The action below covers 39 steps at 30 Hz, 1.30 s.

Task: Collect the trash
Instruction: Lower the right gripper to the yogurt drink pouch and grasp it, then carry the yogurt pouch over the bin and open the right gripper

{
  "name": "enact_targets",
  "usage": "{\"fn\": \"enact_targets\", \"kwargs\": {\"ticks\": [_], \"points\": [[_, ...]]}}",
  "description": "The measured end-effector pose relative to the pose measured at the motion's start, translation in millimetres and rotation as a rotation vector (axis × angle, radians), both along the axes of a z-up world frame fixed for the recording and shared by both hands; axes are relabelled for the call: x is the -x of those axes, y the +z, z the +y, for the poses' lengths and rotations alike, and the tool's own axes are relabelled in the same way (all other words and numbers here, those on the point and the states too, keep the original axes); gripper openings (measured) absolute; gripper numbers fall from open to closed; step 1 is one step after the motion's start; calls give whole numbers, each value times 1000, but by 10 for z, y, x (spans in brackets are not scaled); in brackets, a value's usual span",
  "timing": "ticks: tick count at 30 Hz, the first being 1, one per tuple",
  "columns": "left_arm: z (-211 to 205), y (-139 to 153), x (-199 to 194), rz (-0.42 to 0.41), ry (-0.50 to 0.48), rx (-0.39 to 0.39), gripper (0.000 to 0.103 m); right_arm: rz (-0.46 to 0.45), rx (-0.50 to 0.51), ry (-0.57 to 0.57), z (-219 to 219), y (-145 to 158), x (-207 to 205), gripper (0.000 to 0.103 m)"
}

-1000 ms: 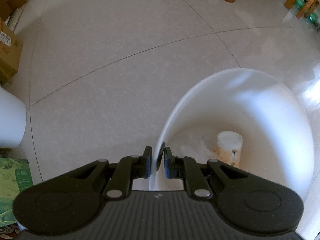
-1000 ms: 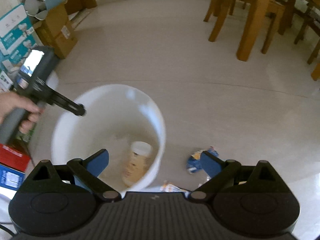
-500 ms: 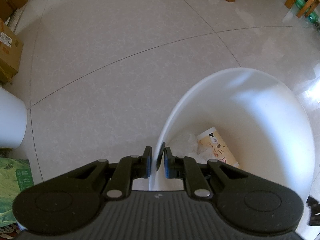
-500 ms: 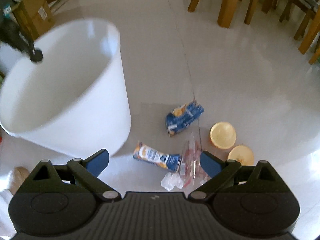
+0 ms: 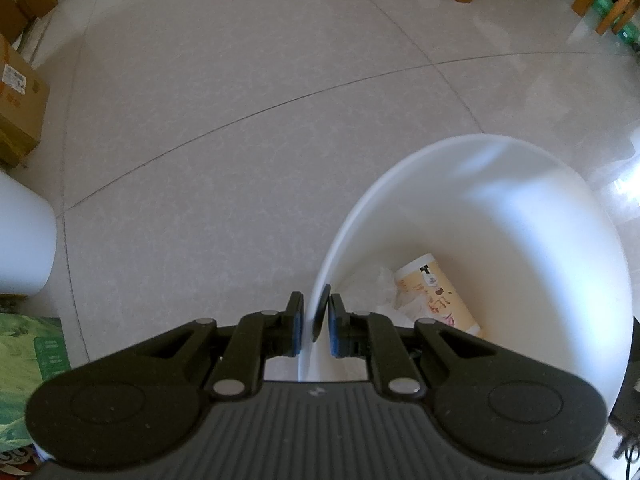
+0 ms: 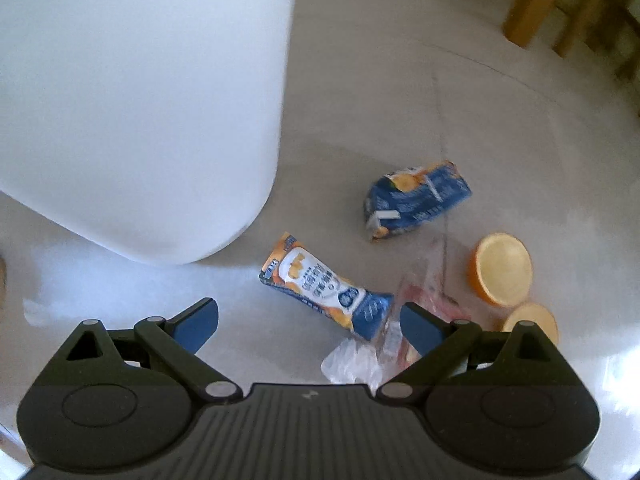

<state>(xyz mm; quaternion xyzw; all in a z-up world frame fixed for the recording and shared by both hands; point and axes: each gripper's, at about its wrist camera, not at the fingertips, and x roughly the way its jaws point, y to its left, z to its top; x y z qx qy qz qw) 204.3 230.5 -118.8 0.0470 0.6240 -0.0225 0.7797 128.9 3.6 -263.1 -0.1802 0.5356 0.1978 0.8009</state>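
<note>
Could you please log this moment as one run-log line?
left gripper: shut on white bin rim | right gripper: open, empty, above orange-blue pouch | in bin: beige cup

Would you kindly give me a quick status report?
Left gripper shut on bin rim. Right gripper open above snack pouch. Nothing blocking.

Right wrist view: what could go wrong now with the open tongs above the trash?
1. The right tongs may catch the crinkled clear plastic along with the milk-drink pouch.
2. The left tongs pinch only the white bin's rim; it could slip or tilt.
</note>
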Motion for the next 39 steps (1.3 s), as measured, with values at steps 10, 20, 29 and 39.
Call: {"fn": "enact_targets", "kwargs": {"ticks": [10, 20, 29, 39], "points": [[-9, -2, -9, 2, 2, -2, 11, 15, 108, 178, 232, -564, -246, 86], [-19, 0, 11, -2, 0, -5, 11, 329, -91, -93, 22, -725, -568, 63], [-15, 4, -13, 4, 4, 1, 11, 340, -111, -148, -47, -776, -486, 61], [-19, 8, -25, 5, 5, 2, 11, 215, -6, -79, 104, -826, -217, 33]]}}
